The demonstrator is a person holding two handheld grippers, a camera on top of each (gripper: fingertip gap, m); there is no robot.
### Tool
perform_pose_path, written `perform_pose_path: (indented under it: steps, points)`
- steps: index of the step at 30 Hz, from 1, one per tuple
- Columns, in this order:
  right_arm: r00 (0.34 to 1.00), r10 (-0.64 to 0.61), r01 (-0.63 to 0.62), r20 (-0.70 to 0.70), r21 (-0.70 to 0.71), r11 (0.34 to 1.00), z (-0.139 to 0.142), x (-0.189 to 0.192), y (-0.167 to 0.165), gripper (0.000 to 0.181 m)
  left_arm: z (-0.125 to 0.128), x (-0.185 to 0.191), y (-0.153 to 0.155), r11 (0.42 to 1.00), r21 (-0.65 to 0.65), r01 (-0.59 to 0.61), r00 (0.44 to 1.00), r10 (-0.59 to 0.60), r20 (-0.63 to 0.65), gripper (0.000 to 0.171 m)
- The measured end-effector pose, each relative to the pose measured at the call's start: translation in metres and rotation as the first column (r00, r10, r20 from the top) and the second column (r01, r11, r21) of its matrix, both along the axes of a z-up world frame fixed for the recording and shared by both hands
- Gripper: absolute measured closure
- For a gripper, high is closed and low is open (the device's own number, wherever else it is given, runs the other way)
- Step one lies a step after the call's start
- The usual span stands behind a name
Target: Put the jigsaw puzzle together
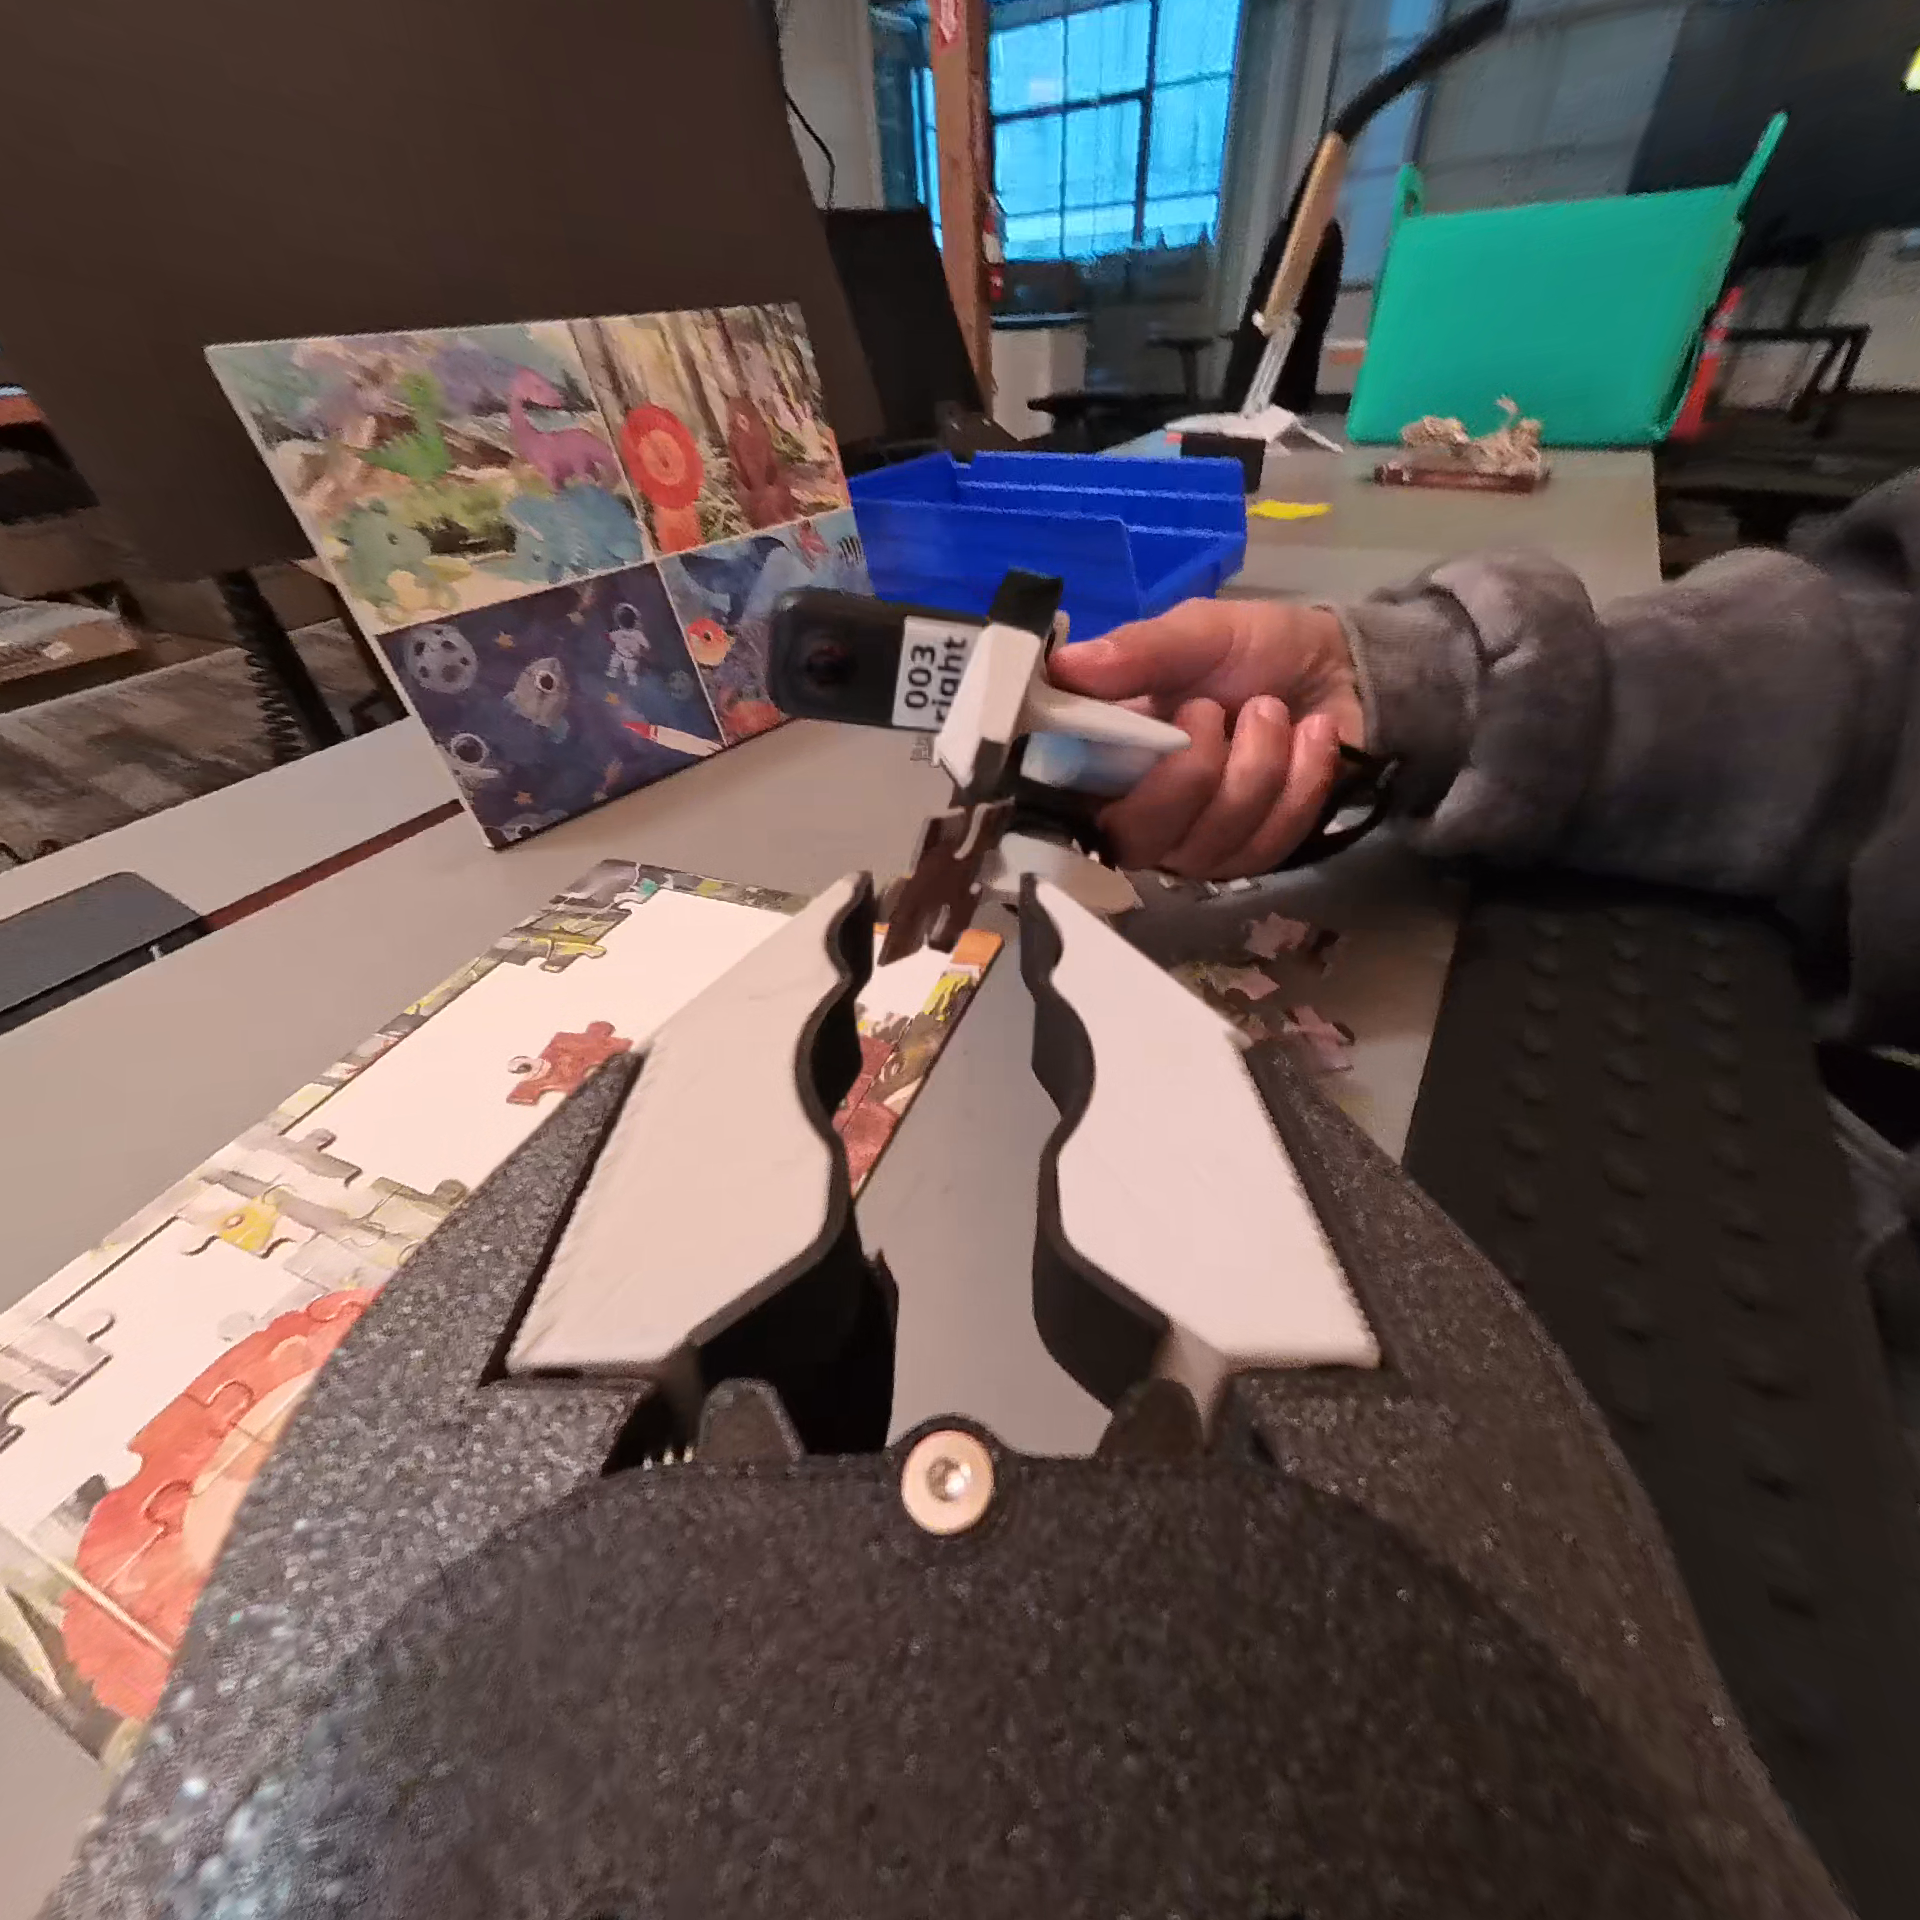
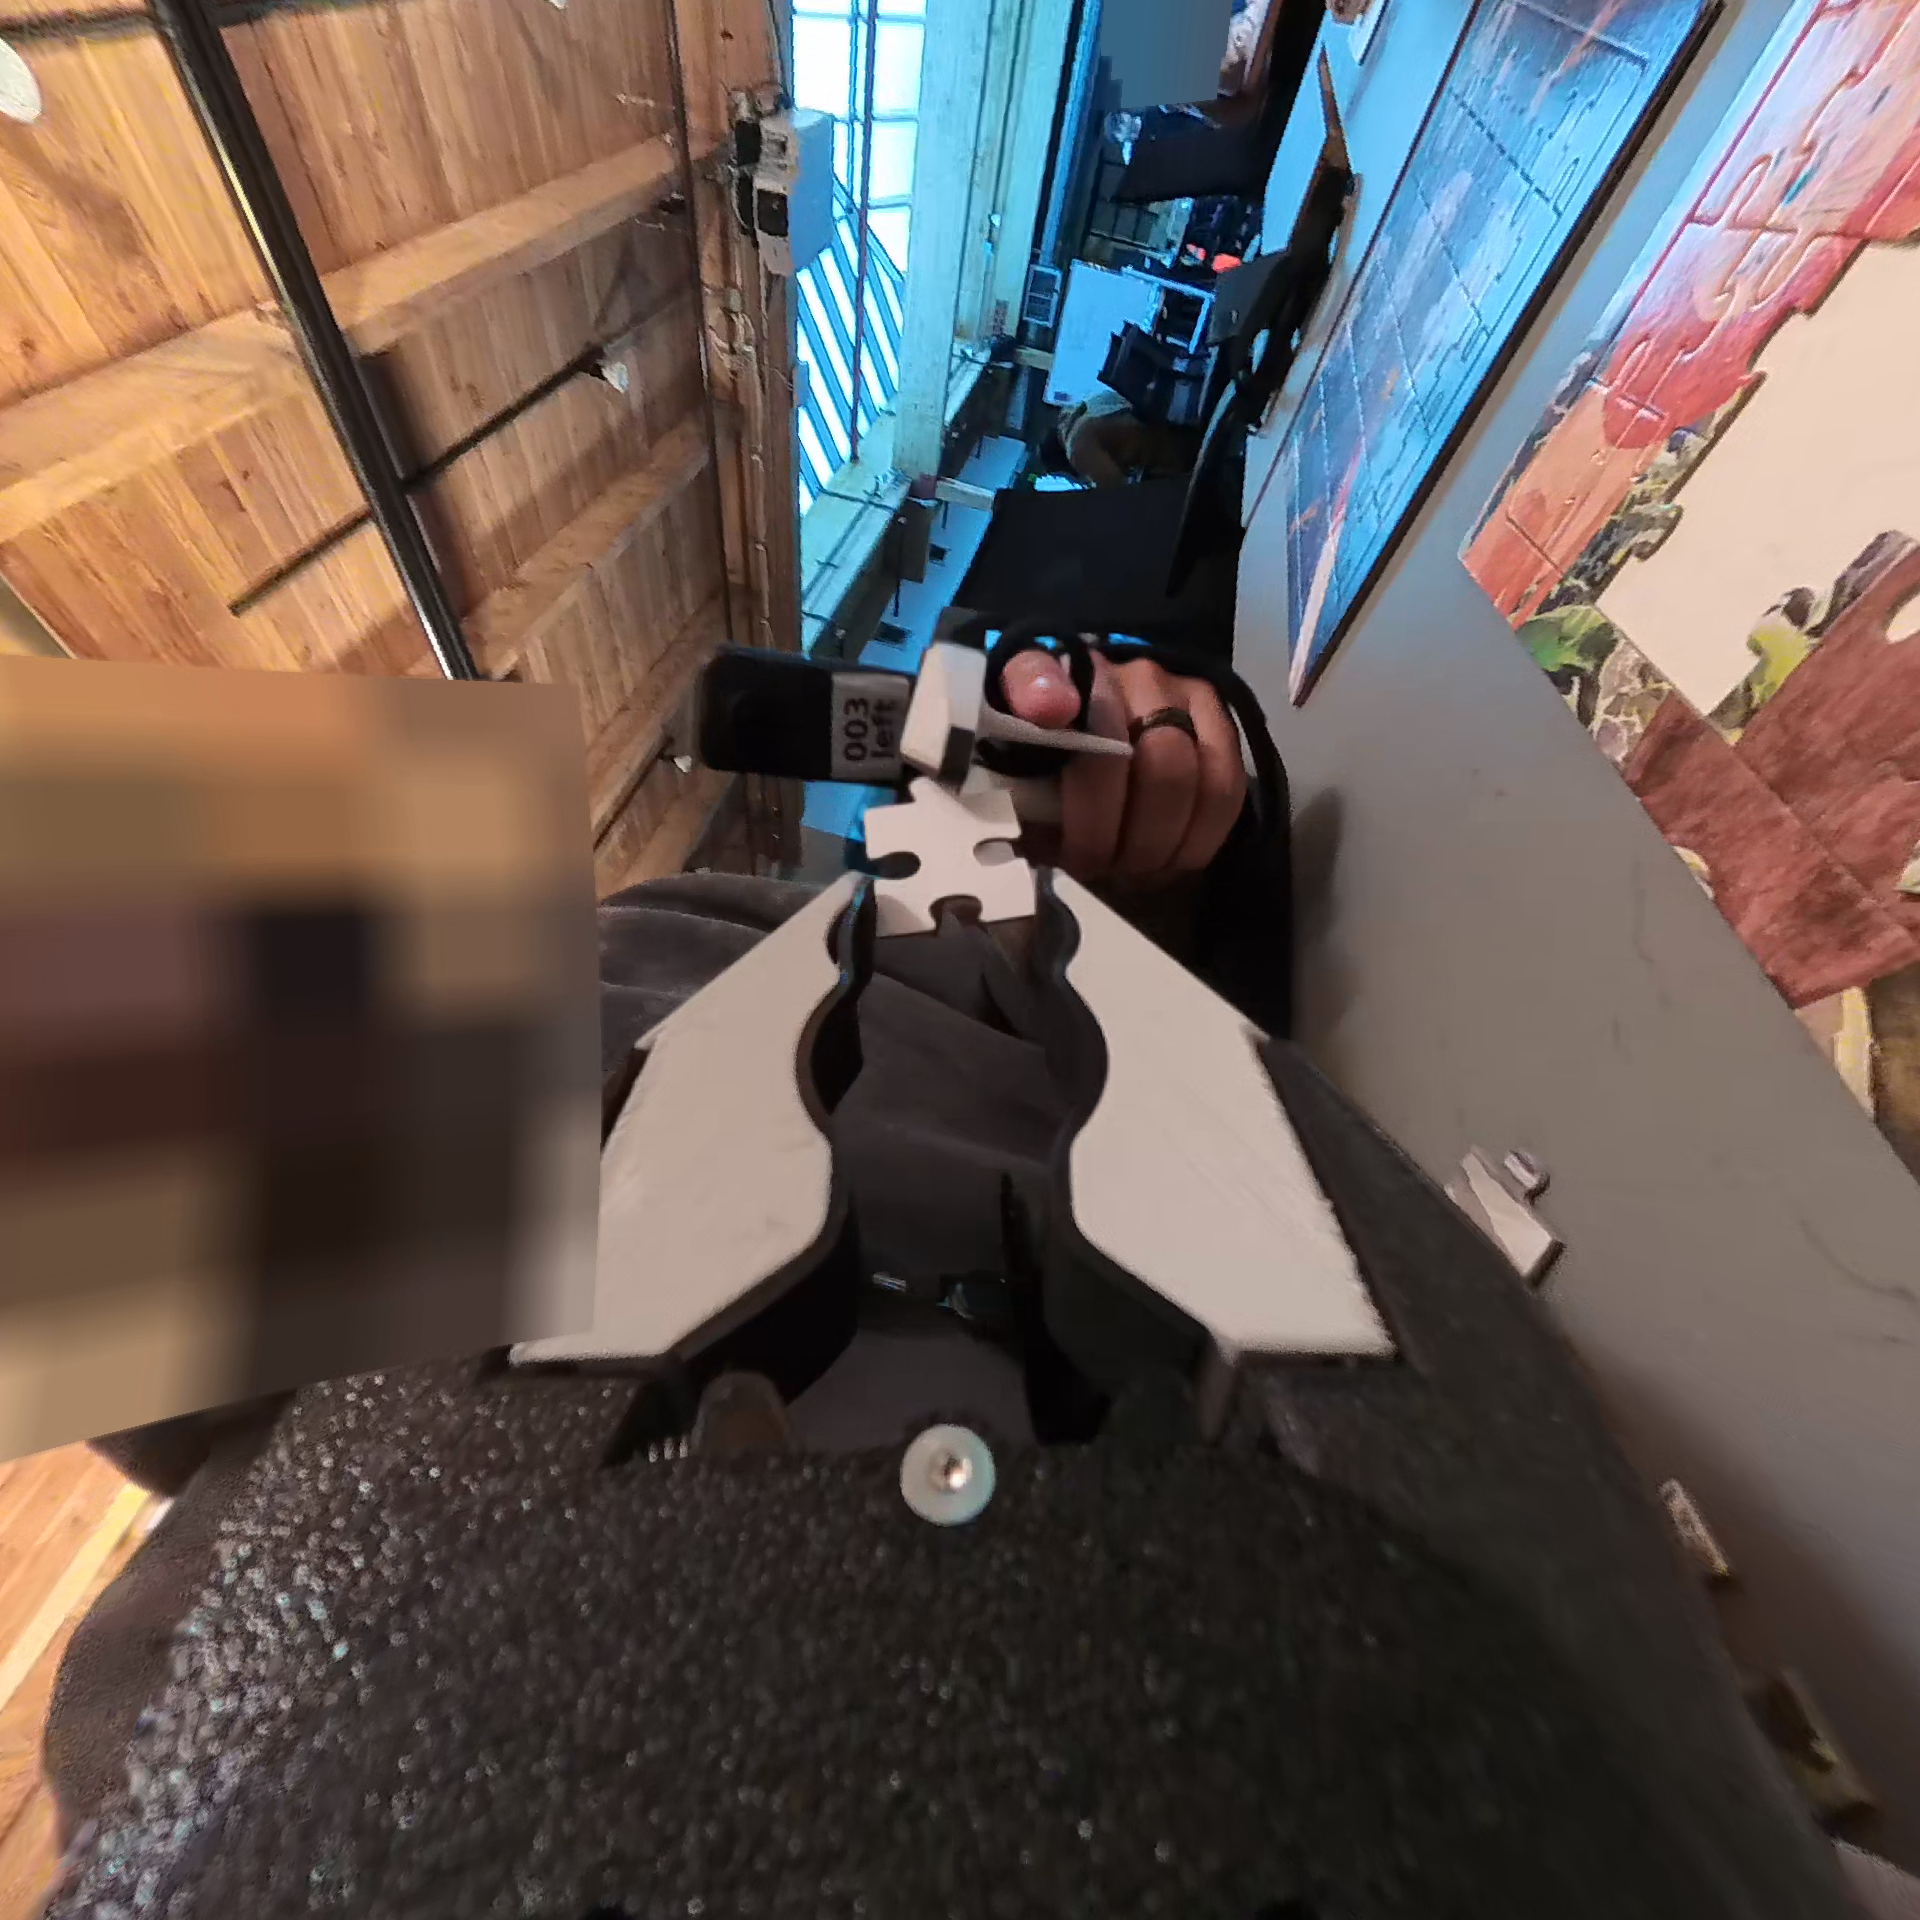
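1. Puzzle piece (image 1: 935,894), brown side to us, hangs in the left wrist view above the far edge of the half-built puzzle (image 1: 644,997). The left gripper (image 1: 945,888) has its jaws apart on both sides of it; we cannot tell if they touch. The right gripper (image 1: 977,831) meets it from the other side.
2. In the right wrist view we see the white back of the piece (image 2: 940,868). It spans the right gripper (image 2: 951,894) from tip to tip, so we judge it pinched by its edges.
3. We should close the left jaws fully before the right lets go, then turn the piece to match its gap.
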State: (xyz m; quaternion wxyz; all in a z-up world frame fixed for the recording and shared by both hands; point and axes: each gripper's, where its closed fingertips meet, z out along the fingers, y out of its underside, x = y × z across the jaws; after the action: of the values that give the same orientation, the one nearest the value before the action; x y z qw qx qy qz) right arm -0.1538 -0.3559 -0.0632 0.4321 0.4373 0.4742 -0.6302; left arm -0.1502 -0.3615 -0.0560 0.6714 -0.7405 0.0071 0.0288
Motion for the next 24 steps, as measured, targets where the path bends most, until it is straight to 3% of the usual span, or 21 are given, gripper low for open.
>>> perform_pose_path:
  steps: [4,5,6,10,12,15,16,18,21,24]
  points:
    - [0.999,0.03,-0.028,-0.032,0.071,0.997,-0.006,0.007,-0.001,0.151,-0.008,0.006,-0.001,0.992,-0.084,0.098,0.995,-0.1,-0.026,0.145]
    - [0.999,0.03,-0.027,-0.034,0.086,0.996,-0.008,0.007,0.0,0.157,-0.01,0.008,-0.001,0.986,-0.107,0.128,0.991,-0.132,-0.031,0.15]
    - [0.999,0.02,-0.015,-0.048,0.1,0.995,-0.01,0.006,0.002,0.181,-0.012,0.011,-0.002,0.979,-0.125,0.16,0.985,-0.166,-0.038,0.161]
    - [0.999,-0.023,0.027,-0.033,0.132,0.991,-0.018,-0.004,0.01,0.181,-0.019,0.006,0.003,0.968,-0.181,0.173,0.983,-0.181,-0.027,0.171]
    - [0.992,-0.09,0.11,-0.088,0.266,0.958,-0.031,-0.017,0.024,0.177,-0.036,-0.008,0.008,0.952,-0.273,0.136,0.99,-0.138,0.011,0.171]
    - [0.935,-0.203,0.319,-0.292,0.432,0.844,-0.033,-0.047,0.057,0.179,-0.046,-0.043,0.017,0.941,-0.335,0.043,0.989,0.008,0.15,0.171]
    - [0.909,-0.222,0.38,-0.353,0.481,0.79,-0.033,-0.059,0.069,0.18,-0.046,-0.063,0.019,0.94,-0.34,-0.007,0.966,0.094,0.239,0.171]
    - [0.872,-0.213,0.466,-0.441,0.615,0.636,-0.04,-0.089,0.092,0.173,-0.048,-0.101,0.025,0.935,-0.349,-0.058,0.865,0.222,0.449,0.171]
    - [0.863,0.014,0.443,-0.505,0.769,0.462,-0.062,-0.125,0.102,0.169,-0.054,-0.149,0.042,0.929,-0.359,-0.093,0.729,0.309,0.611,0.171]
    - [0.845,0.171,0.411,-0.506,0.821,0.396,-0.09,-0.148,0.099,0.177,-0.071,-0.177,0.057,0.906,-0.41,-0.104,0.656,0.372,0.656,0.171]
